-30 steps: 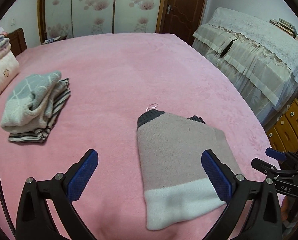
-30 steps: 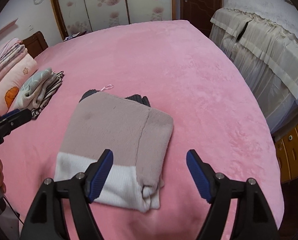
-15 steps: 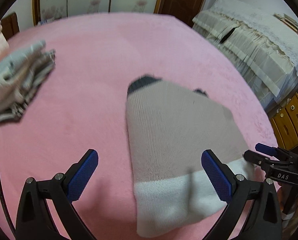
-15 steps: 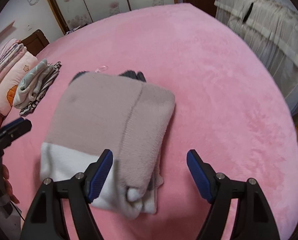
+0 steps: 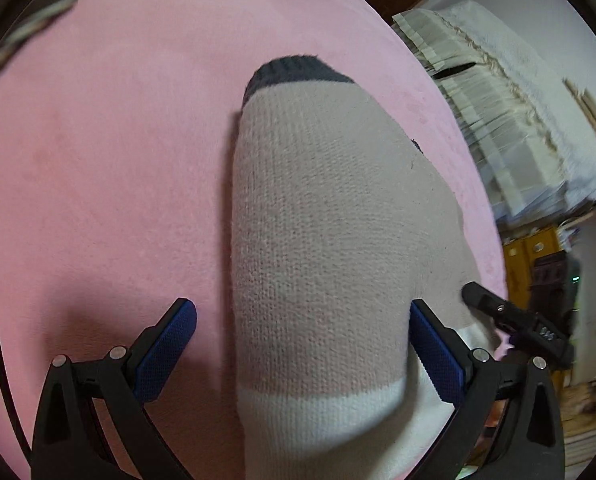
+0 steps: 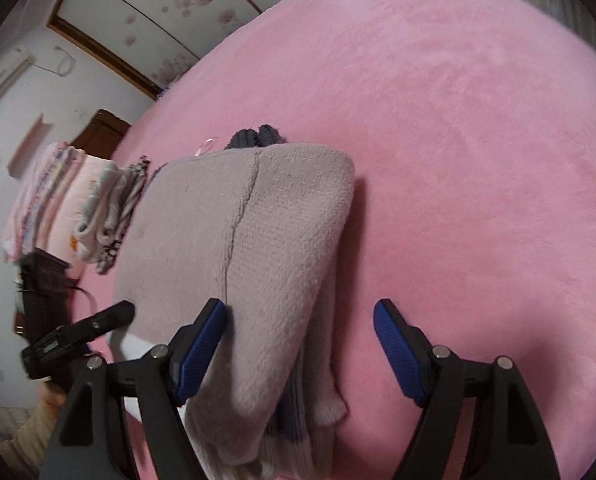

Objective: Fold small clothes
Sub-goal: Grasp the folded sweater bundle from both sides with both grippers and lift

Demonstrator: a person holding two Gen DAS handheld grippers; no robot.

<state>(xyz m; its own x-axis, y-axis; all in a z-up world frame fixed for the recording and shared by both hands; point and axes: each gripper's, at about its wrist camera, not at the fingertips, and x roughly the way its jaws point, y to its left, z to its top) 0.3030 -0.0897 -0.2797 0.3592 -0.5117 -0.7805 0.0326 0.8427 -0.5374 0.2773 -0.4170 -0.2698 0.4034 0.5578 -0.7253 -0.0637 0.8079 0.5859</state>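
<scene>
Left wrist view shows your left gripper [image 5: 303,354] with its jaws spread wide, tilted down over the near end of the sweater [image 5: 330,240]. The blue pads [image 5: 166,350] are on either side of the sweater's left portion: the left pad hangs over bare blanket [image 5: 98,160], the right pad sits over the knit near where mauve meets the white band, and neither pad is pressing the cloth. Your right gripper's tip [image 5: 502,312] pokes in from the right, over the sweater's far edge. From the right wrist, your right gripper [image 6: 300,346] is likewise spread apart, its left pad [image 6: 200,350] over the mauve top layer and its right pad over bare blanket; nothing is clamped. The folded right edge of the sweater [image 6: 266,260] lies between the jaws, with a grey ribbed layer and a bit of white showing underneath. The sweater lies flat on the blanket [image 6: 478,140], dark collar at the far end, white hem nearest you. Beyond it to the left sits a stack of folded clothes [image 6: 110,208] beside pillows [image 6: 46,192]. A covered cabinet [image 5: 518,120] stands past the bed's right side.
</scene>
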